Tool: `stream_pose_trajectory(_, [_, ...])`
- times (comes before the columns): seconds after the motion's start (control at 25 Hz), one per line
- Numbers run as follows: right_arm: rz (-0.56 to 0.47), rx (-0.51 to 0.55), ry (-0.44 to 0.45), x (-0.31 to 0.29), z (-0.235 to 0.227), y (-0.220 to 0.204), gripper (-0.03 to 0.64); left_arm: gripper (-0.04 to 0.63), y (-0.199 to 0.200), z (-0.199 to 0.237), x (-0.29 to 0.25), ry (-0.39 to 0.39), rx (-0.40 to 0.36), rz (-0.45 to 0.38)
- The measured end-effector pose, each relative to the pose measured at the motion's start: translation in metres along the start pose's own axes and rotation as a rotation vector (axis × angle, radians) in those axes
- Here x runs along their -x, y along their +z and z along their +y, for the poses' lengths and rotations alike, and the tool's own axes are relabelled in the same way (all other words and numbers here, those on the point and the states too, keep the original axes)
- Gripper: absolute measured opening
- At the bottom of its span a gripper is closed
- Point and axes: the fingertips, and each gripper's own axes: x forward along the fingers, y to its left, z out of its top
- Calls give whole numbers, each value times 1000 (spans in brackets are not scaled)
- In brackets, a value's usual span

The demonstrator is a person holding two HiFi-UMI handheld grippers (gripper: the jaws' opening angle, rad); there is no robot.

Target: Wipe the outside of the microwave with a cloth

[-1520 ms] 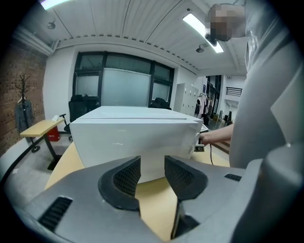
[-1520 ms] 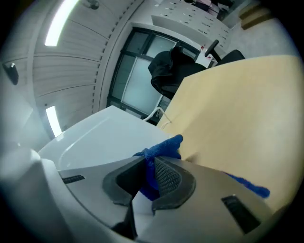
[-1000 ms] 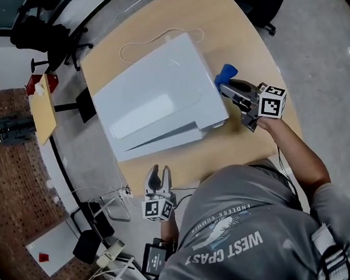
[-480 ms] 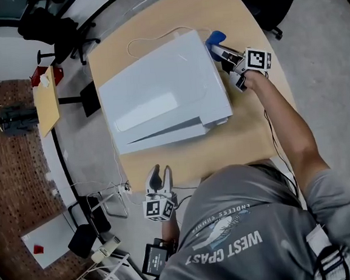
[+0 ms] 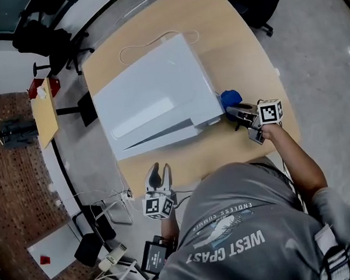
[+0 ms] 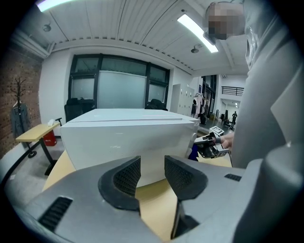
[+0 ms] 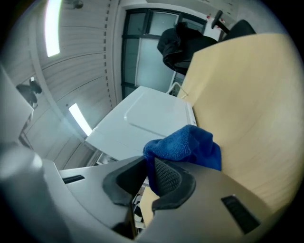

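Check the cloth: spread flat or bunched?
Bunched. The cloth is a crumpled blue wad pinched in the right hand-held gripper, by the microwave.

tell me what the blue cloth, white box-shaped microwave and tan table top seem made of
Blue cloth: soft looped pile, likely microfibre or terry. White box-shaped microwave: smooth casing with soft sheen, probably painted metal, possibly plastic. Tan table top: matte surface, probably wood-look laminate.

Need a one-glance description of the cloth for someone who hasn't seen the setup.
Find the wooden table with the big white microwave on it. Beside the microwave's near right corner, the right gripper has its fingers closed on the cloth. It is the only bright blue, fuzzy thing among white, grey and wood.
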Motion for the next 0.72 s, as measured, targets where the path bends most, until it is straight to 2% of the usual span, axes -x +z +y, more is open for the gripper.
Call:
stream_pose_trajectory(0.08, [-27,86,48,-1,22,17,54,170,4,-1,-3,-12,-12,-4])
stream_pose_trajectory(0.24, [-120,240,149,-19,72,75,54,170,20,-3,1,-11,-35,-30])
stream_pose_trajectory(0.36, [-123,334,142,-30,90,106,54,164,40,8,16,26,-96,-77])
stream_pose_trajectory(0.48, [-104,558,101,-33,128,130,54,158,74,33,39,90,-153,-154])
stream_pose_trajectory(0.56, [-15,776,52,-43,159,133,54,158,93,49,51,120,-176,-198])
stream_pose_trajectory(0.64, [165,1004,-45,-62,169,121,54,157,103,62,60,130,-182,-233])
stream_pose_trajectory(0.72, [344,1174,-134,-86,168,102,54,158,108,71,66,125,-178,-268])
